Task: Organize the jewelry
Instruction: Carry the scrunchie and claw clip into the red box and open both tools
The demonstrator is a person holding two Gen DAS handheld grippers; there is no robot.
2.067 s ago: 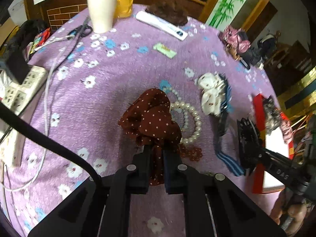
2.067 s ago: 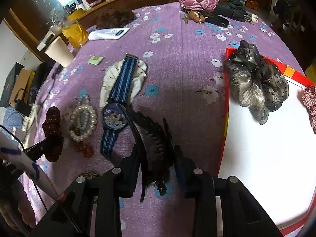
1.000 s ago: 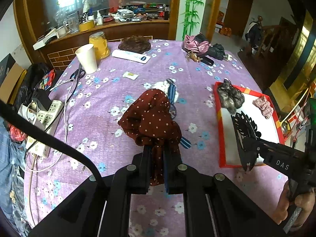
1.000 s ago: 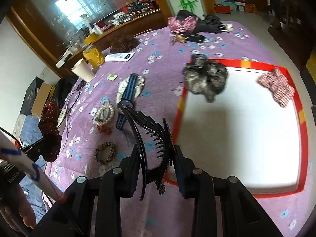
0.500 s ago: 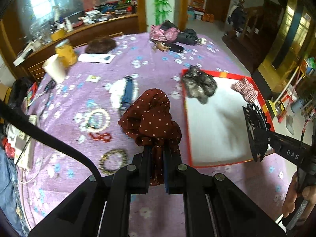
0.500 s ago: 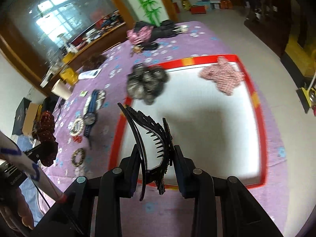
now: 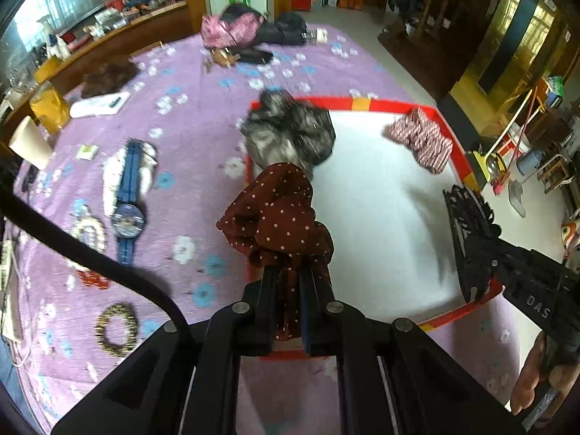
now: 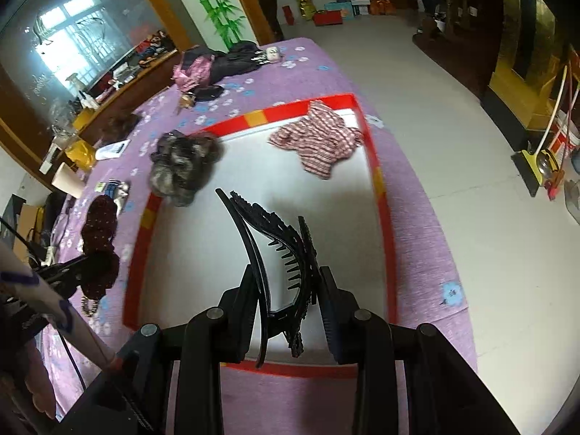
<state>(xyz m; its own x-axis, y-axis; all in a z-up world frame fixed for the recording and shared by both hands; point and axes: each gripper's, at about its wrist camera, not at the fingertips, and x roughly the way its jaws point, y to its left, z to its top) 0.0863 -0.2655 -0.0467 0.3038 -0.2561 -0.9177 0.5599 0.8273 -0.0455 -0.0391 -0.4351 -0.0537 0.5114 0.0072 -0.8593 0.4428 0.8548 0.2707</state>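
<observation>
Red-rimmed tray (image 8: pixel 377 181) now lies under both tongs, carried over from the bench (image 7: pixel 203 116). Left tongs (image 7: pixel 288 282) clamp the brown scrunchie (image 7: pixel 275 217); right tongs (image 8: pixel 286 286) clamp the black hair clip (image 8: pixel 275 246), both held above it.

Both grippers are matte black, 4 round silver screws behind the fingers (image 7: pixel 266 290); white "DAS" lettering; bare skin.

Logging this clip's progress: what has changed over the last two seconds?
Both grippers rose and swung from the purple cloth toward the red-rimmed tray. The black hair claw now hangs over its white floor; the brown dotted scrunchie is near its edge. Both grips unchanged; the grey scrunchie and striped scrunchie stayed put.
</observation>
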